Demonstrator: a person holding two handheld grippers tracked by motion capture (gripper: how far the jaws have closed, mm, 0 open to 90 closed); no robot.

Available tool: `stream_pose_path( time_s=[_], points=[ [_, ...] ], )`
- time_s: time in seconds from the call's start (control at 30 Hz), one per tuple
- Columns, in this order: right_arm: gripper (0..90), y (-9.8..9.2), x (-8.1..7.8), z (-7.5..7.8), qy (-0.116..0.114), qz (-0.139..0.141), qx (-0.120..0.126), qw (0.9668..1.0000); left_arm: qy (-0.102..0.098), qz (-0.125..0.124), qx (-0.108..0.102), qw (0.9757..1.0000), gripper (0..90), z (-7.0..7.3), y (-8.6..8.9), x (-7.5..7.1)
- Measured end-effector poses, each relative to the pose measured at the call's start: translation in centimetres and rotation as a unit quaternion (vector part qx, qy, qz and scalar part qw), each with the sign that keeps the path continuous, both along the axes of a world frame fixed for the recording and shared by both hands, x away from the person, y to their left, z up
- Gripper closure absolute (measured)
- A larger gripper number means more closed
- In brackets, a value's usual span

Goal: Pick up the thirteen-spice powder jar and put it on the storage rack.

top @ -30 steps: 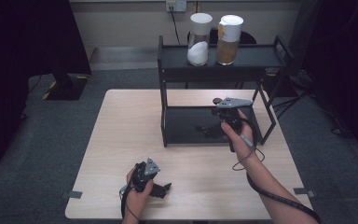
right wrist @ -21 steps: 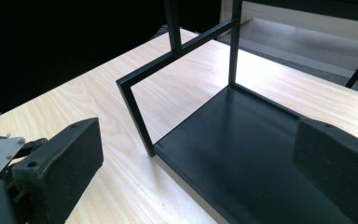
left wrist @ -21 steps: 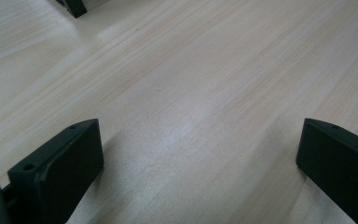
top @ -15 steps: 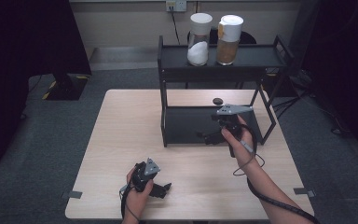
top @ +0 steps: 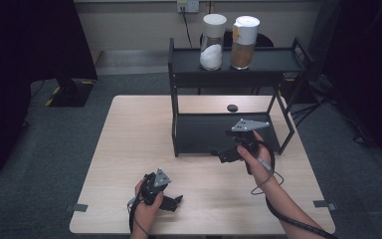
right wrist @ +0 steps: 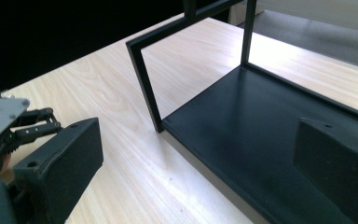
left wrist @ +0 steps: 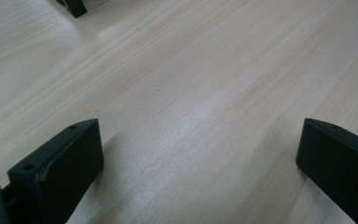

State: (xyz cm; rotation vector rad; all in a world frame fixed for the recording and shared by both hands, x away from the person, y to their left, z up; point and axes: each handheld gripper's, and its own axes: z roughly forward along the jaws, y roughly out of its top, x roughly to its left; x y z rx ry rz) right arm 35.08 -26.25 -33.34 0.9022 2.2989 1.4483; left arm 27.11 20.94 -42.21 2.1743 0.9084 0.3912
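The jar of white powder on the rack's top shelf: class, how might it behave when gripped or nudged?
The jar of white powder looks tall and narrow, so a high nudge might tip it. Its clear wall may be smooth, perhaps slippery. About half full, it probably carries its weight low.

We note two white-lidded jars on the black rack's [top: 179, 130] top shelf: white powder [top: 212, 36], brown contents [top: 243, 36]. Small black disc [top: 232, 107] on the wooden table [top: 129, 139].

L gripper [top: 173, 202] low, R gripper [top: 222, 155] raised, both jaws apart
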Motion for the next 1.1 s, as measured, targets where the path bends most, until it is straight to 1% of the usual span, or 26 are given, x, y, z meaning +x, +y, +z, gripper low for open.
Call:
stream_pose_path(
  time_s=[0.13,0.37,0.7,0.93,1.1],
  points=[
    [1.0,-0.1,-0.3,-0.5,0.003,-0.001,-0.004,1.0,0.0,0.0,0.0,1.0,0.0,0.0,0.0,0.0],
    [1.0,-0.8,-0.7,-1.5,0.009,0.0,0.002,1.0,0.0,0.0,0.0,1.0,0.0,0.0,0.0,0.0],
    [1.0,-1.4,-1.3,-2.7,0.016,0.003,-0.004,0.9999,-0.001,0.0,0.001,1.0,0.0,0.0,0.0,0.0],
    [1.0,-2.4,-1.8,-3.6,0.023,0.002,0.0,0.9997,0.0,0.0,0.0,1.0,0.0,0.0,0.0,0.0],
    [1.0,-2.9,-2.2,-3.9,0.024,0.0,0.001,0.9997,0.0,0.0,0.0,1.0,0.0,0.0,0.0,0.0]
  ],
)
